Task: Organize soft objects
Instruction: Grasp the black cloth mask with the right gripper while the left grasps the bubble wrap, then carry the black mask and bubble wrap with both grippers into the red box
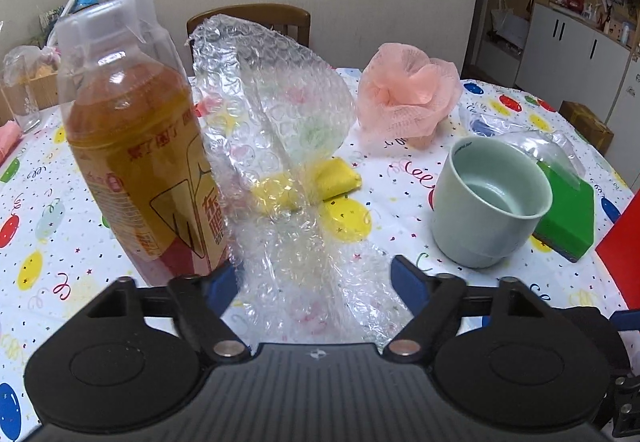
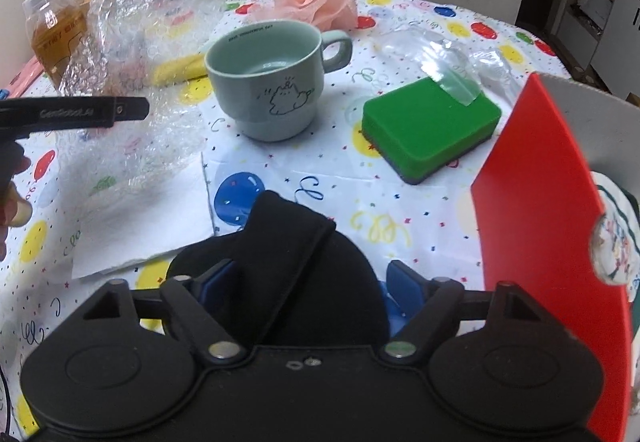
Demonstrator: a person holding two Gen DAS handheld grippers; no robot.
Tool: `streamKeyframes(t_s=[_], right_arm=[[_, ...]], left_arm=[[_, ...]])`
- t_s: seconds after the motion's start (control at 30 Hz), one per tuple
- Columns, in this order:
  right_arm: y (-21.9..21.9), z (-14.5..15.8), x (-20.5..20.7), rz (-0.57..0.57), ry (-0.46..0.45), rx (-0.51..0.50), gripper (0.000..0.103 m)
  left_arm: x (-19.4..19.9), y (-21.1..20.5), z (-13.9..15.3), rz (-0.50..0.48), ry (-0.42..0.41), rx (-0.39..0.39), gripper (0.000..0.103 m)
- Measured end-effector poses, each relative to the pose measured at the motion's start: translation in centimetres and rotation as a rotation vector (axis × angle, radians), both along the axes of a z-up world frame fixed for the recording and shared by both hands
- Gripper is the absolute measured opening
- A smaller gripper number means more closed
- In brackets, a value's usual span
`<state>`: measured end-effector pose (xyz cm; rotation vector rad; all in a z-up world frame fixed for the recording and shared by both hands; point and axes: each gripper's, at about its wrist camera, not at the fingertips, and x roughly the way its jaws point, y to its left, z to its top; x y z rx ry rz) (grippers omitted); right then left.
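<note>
I am bracketing the crumpled clear bubble wrap sheet (image 1: 276,145) with my left tongs (image 1: 314,276), pads not yet pressing, to lift it. My right tongs (image 2: 306,280) are straddling a folded black fabric pouch (image 2: 288,266); grip unclear.

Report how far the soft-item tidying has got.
Nothing looks sorted yet. In hand: bubble wrap sits between the left gripper's open jaws; a black fabric piece between the right gripper's. Left: pink bath pouf, yellow cloth, green sponge.

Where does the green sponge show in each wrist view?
Left wrist: green sponge at the right edge, just behind and right of the mug.
Right wrist: green sponge right of centre, right of the mug.
Shared landmark: the mug.
</note>
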<state>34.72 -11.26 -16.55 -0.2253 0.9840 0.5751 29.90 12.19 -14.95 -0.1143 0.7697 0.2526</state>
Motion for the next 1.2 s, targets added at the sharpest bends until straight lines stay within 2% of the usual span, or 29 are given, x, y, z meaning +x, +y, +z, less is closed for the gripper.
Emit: streamKeyframes(t_s=[0.23, 0.47, 0.5, 0.63, 0.8, 1.2], right_arm=[[0.0, -0.2, 0.0, -0.009, -0.004, -0.01, 0.067], [-0.2, 0.0, -0.3, -0.012, -0.036, -0.029, 0.048], [-0.2, 0.1, -0.4, -0.009, -0.046, -0.035, 0.043], [-0.1, 0.4, -1.0, 0.006, -0.079, -0.056, 0.03], [-0.1, 0.8, -1.6, 0.012, -0.106, -0.06, 0.021], [-2.6, 3.9, -3.4, -0.049, -0.143, 0.041, 0.017]], left_arm=[[0.5, 0.2, -0.5, -0.006, 0.021, -0.008, 0.042], [0.5, 0.2, -0.4, -0.015, 0.005, -0.021, 0.025], [0.4, 0.1, -0.3, -0.018, 0.001, -0.014, 0.02], [0.1, -0.4, 0.1, -0.032, -0.013, 0.011, 0.012], [-0.2, -1.0, 0.7, -0.051, -0.04, 0.046, 0.008], [-1.6, -2.3, 3.7, -0.086, -0.113, 0.084, 0.006]])
